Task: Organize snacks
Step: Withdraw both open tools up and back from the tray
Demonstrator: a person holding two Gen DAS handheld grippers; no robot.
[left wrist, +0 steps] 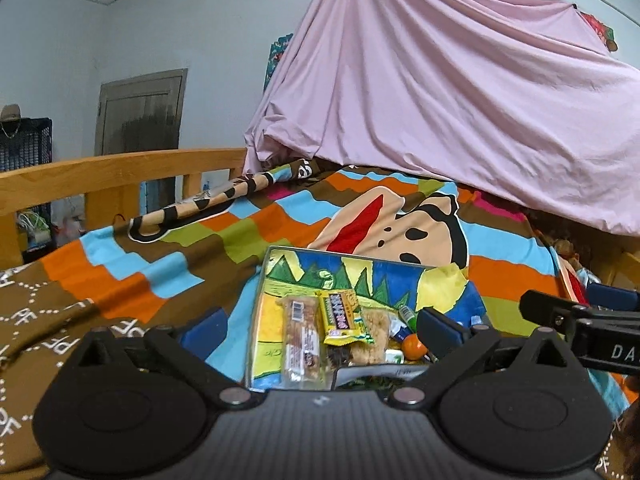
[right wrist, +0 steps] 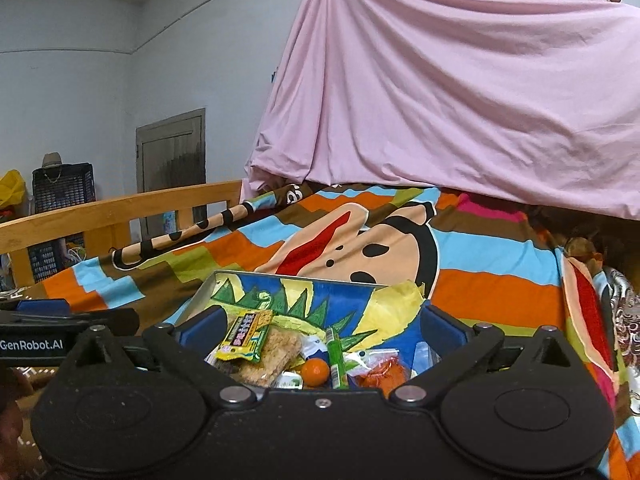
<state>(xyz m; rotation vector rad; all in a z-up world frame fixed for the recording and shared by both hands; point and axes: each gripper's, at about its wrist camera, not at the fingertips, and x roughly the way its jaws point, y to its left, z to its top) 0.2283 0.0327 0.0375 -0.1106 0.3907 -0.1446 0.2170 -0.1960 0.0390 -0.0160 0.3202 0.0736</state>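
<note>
A shallow box painted with a colourful drawing lies on the bed and holds a pile of snacks. In the left wrist view I see a clear-wrapped cereal bar, a yellow candy packet, a rice crisp bar and a small orange. The right wrist view shows the yellow packet, the crisp bar, the orange, a green tube and a red-orange packet. My left gripper and my right gripper are both open and empty, just above the near side of the pile.
The bed has a bright striped cartoon blanket. A pink sheet hangs over the far side. A wooden rail runs along the left. The right gripper's body shows at the right of the left wrist view.
</note>
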